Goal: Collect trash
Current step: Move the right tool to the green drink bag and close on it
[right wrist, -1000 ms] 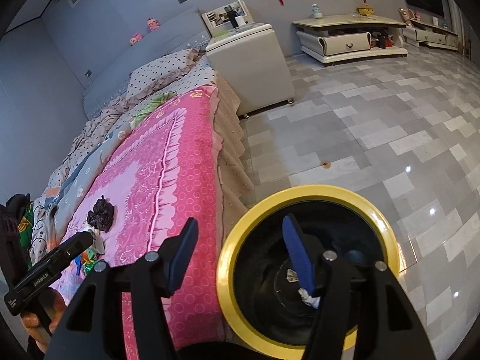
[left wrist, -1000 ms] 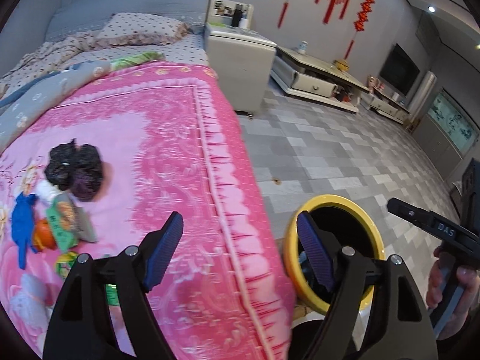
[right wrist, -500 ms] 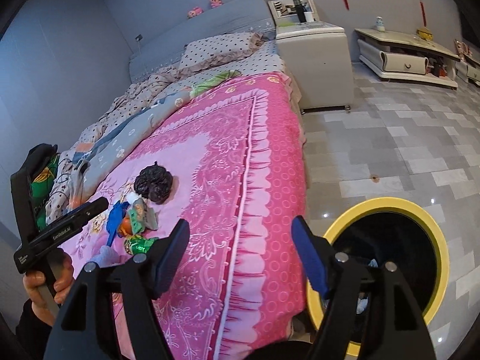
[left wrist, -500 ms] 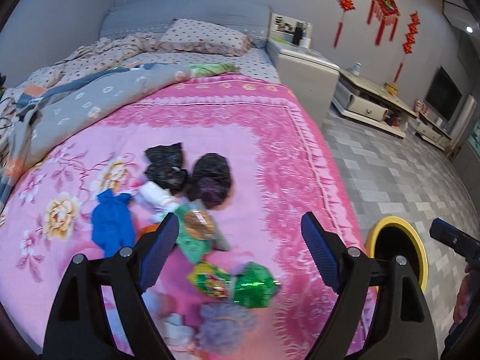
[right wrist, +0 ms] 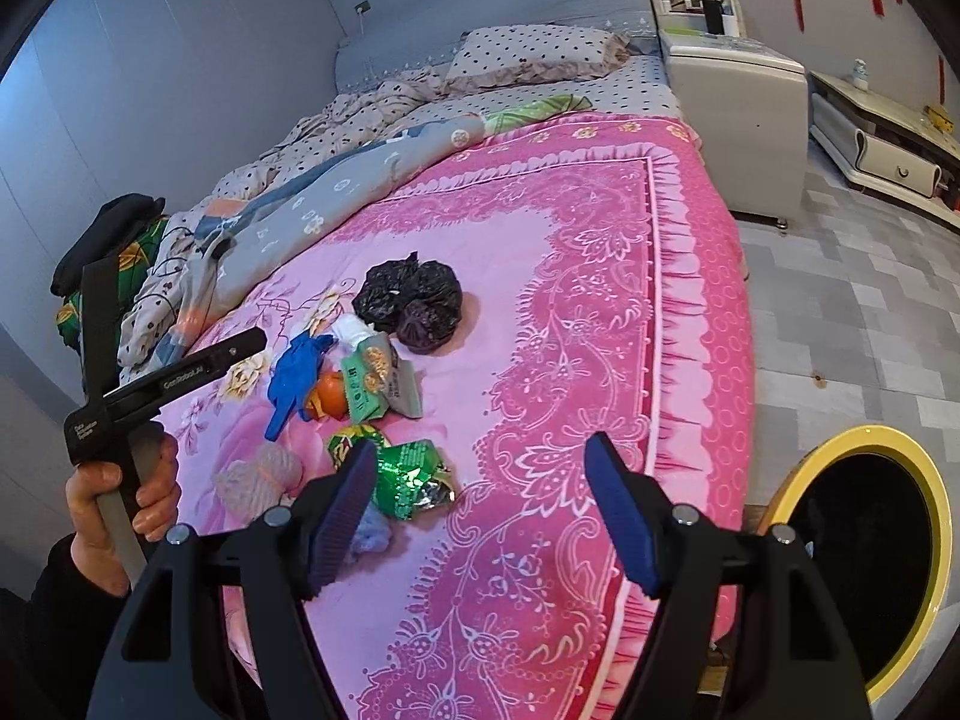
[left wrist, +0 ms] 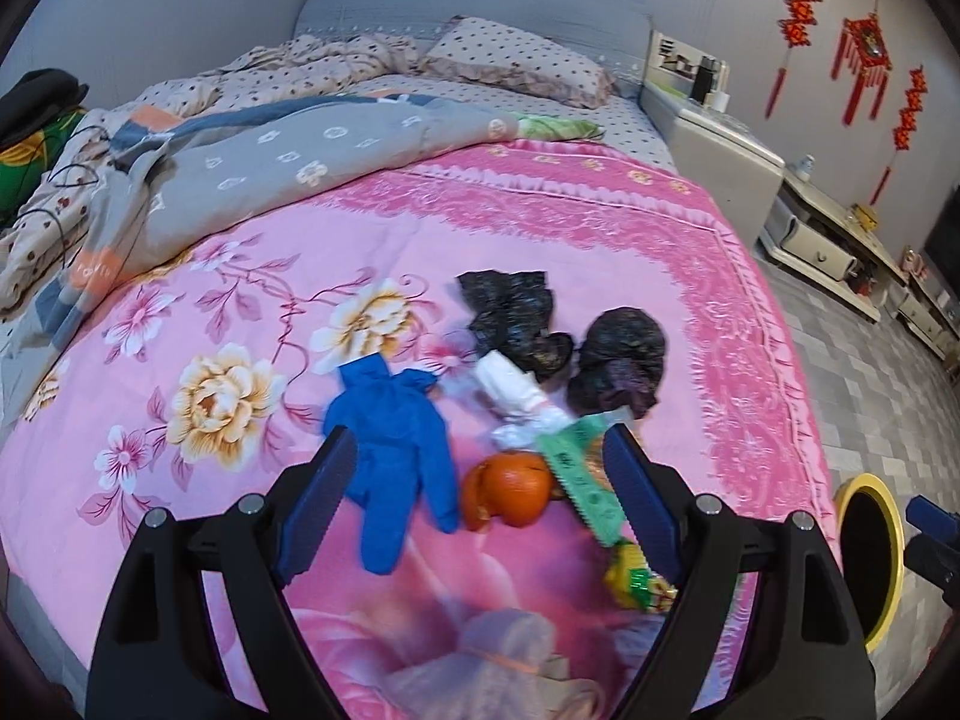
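Observation:
A pile of trash lies on the pink bedspread (left wrist: 600, 228). It holds a blue glove (left wrist: 396, 450), an orange peel (left wrist: 516, 489), a green packet (left wrist: 579, 480), white crumpled wrapping (left wrist: 510, 387) and two black bags (left wrist: 516, 312). My left gripper (left wrist: 480, 462) hovers open just above and before the glove and peel, holding nothing. My right gripper (right wrist: 480, 462) is open and empty over the bed's near edge. A green foil wrapper (right wrist: 414, 477) lies by its left finger. The yellow-rimmed bin (right wrist: 936, 540) stands on the floor to its right.
A grey quilt (left wrist: 288, 162) and pillow (left wrist: 516, 60) cover the bed's far half. A white nightstand (right wrist: 732, 84) and low cabinet (right wrist: 882, 144) stand beyond on the tiled floor (right wrist: 870, 300). A hand (right wrist: 120, 498) grips the left tool's handle. A lilac crumpled bag (left wrist: 504, 648) lies nearest.
Both views swung left from the bin and floor onto the bed. The trash pile now sits right before my left gripper. Both pairs of jaws stand wider, the right one clearly so.

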A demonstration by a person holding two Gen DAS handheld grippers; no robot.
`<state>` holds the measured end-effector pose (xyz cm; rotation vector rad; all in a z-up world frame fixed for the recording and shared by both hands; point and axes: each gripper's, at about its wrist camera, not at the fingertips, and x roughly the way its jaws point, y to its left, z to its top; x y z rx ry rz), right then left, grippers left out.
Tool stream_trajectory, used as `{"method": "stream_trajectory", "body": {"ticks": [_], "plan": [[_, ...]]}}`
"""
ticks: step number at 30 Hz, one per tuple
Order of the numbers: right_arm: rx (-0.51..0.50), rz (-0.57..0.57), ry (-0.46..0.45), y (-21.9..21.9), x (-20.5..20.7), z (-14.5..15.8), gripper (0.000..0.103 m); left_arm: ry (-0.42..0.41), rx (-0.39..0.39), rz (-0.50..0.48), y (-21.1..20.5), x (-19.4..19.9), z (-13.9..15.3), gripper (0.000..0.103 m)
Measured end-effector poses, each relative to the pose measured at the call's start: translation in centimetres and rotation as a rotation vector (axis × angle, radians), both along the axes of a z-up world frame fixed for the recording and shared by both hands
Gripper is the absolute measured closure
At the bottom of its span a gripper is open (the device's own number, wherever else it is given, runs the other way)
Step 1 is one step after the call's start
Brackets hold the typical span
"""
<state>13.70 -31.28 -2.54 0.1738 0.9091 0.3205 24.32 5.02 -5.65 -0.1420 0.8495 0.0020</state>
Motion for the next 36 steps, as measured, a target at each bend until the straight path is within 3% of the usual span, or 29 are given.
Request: {"method": "stream_trajectory", "body": {"ticks": [22, 36], "plan": [[-0.120, 0.227, 0.126, 11.8, 4.4, -5.3, 0.035, 0.147, -0.035, 0.132, 6.0, 4.6, -8.0, 0.023], [-0.198, 0.248, 0.175, 13.3, 5.9, -8.1, 0.035, 0.193, -0.015, 0.121, 5.8, 6.7, -10.2, 0.023]]}}
